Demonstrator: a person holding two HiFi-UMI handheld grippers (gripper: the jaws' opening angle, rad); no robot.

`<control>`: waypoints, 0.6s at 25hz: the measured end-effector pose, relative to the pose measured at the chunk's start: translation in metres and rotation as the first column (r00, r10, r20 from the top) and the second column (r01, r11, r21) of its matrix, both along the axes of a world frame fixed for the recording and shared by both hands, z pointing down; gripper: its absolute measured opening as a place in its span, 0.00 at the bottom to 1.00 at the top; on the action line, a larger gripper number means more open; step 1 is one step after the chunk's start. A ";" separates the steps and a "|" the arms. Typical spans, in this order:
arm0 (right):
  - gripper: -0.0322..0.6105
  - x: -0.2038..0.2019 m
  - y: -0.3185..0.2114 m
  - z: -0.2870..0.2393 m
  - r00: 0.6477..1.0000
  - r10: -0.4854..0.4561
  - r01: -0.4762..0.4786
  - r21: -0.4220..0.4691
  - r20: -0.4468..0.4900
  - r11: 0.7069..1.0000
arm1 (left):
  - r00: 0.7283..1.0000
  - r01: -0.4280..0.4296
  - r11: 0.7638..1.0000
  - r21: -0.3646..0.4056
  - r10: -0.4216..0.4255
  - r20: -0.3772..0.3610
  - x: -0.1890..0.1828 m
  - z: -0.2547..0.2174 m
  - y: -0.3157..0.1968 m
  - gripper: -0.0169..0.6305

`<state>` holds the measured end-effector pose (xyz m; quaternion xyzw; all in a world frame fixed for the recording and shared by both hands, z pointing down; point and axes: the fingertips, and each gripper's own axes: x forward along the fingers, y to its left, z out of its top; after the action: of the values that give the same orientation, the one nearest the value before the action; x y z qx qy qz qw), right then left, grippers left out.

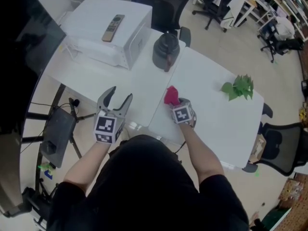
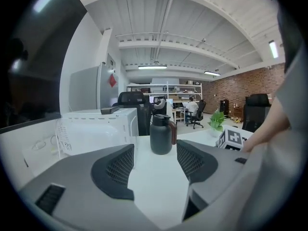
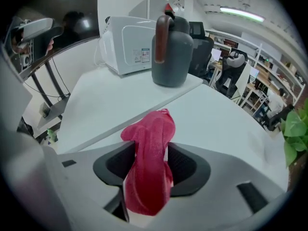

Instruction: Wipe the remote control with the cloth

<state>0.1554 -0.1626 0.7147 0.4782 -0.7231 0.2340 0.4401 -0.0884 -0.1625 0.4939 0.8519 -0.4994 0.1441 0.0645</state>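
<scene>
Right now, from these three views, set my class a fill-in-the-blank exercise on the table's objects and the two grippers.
The slim grey remote control lies on top of the white ____. Between the jaws of the right gripper sits a crumpled red ____. The left gripper has its jaws apart with ____ gripped between them.
Missing words: microwave; cloth; nothing.

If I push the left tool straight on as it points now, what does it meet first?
Probably the dark jug, framed dead ahead between the open jaws of the left tool. It seems tilted slightly down, so the white table could come first; depth is unclear.
</scene>
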 end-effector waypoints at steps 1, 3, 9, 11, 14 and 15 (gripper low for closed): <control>0.39 0.000 0.002 -0.006 1.000 0.002 -0.003 0.014 0.016 1.000 | 1.000 -0.008 1.000 0.004 0.008 0.000 0.001 0.000 0.001 0.46; 0.39 -0.001 0.005 -0.028 0.999 0.002 -0.006 0.074 0.053 0.997 | 1.000 -0.031 0.999 0.022 0.031 0.001 0.003 -0.001 0.001 0.46; 0.38 -0.034 0.015 -0.144 0.972 -0.082 0.000 0.349 0.220 0.937 | 0.996 -0.077 0.996 0.045 0.078 -0.031 0.020 -0.016 0.007 0.45; 0.30 -0.044 0.019 -0.180 0.960 -0.112 -0.003 0.412 0.255 0.911 | 0.993 -0.117 0.991 0.072 0.119 -0.027 0.029 -0.022 0.008 0.44; 0.22 -0.059 0.024 -0.221 0.943 -0.157 -0.004 0.480 0.294 0.877 | 0.985 -0.167 0.980 0.104 0.169 -0.016 0.042 -0.031 0.010 0.40; 0.20 -0.064 0.026 -0.232 0.938 -0.173 0.000 0.496 0.302 0.868 | 0.983 -0.178 0.978 0.110 0.180 -0.017 0.046 -0.035 0.011 0.37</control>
<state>0.0916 -0.1366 0.4832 0.4932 -0.8439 0.1016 0.1851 -0.0427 -0.1517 0.4593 0.8975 -0.4268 0.1105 0.0118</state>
